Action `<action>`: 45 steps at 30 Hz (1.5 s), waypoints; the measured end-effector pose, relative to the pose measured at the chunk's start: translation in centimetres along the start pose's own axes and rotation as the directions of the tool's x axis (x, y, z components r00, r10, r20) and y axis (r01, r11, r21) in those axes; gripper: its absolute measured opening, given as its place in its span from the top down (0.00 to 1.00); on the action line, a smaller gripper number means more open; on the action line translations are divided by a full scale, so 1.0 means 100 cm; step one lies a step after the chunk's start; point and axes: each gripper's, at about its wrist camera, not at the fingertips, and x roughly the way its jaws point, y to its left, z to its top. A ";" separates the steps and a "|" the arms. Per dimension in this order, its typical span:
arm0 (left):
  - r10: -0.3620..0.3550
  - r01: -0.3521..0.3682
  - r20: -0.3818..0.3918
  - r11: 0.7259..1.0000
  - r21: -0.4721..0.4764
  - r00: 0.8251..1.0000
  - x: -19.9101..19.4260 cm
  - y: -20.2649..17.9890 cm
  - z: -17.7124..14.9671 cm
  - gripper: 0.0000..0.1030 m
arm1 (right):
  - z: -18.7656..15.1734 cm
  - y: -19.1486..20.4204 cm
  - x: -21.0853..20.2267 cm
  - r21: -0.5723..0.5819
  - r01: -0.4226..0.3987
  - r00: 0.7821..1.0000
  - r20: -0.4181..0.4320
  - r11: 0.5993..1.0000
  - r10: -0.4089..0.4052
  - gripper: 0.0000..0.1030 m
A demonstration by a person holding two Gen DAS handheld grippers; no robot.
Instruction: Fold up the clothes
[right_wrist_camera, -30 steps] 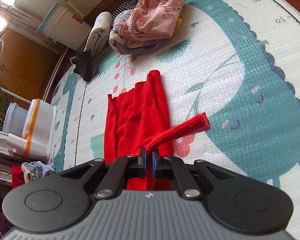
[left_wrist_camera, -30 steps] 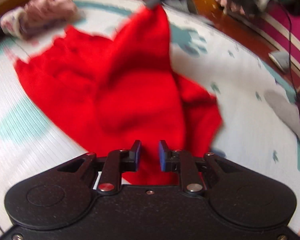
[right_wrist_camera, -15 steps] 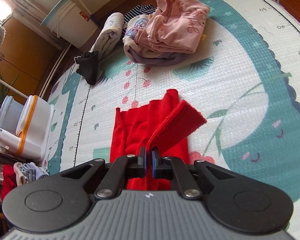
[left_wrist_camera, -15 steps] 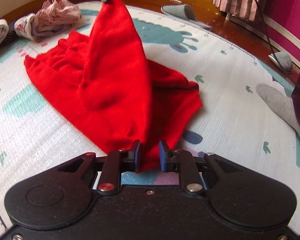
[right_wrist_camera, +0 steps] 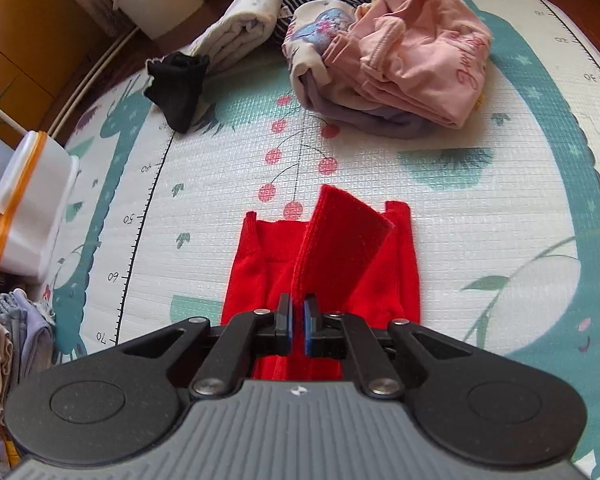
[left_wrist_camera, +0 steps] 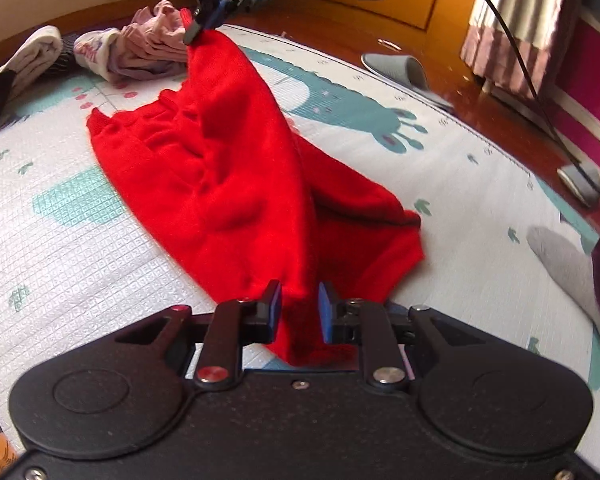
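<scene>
left wrist view shows the red garment [left_wrist_camera: 236,184] lying on the play mat [left_wrist_camera: 60,264], its sleeve stretched up between the two claws: the right claw [left_wrist_camera: 198,32] is clamped on the cuff, while the left claw [left_wrist_camera: 298,306] has just been opening, its pads now standing off the cloth between them. right wrist view has the right claw [right_wrist_camera: 297,316] pinched tight on that sleeve above the body, so this looks like the sleeve-over fold; next the cuff likely needs laying flat across the body before letting go.
</scene>
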 end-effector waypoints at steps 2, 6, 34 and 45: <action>-0.001 0.001 -0.019 1.000 0.001 1.000 0.005 0.002 -0.002 0.78 | 0.001 0.010 0.005 -0.019 0.004 1.000 -0.011 1.000 -0.004 0.92; -0.042 0.045 -0.066 0.998 0.045 0.997 0.018 -0.002 -0.010 0.74 | 0.001 0.027 0.016 -0.046 0.010 0.999 -0.032 0.999 -0.011 0.92; -0.200 0.182 -0.025 0.929 -0.323 0.979 0.020 0.043 -0.013 0.69 | 0.024 0.053 0.086 -0.149 0.067 0.997 0.041 0.987 -0.062 0.75; -0.223 0.198 -0.016 0.895 -0.400 0.975 0.020 0.050 -0.013 0.69 | 0.000 0.002 0.088 -0.157 -0.053 0.997 -0.066 0.986 0.043 0.66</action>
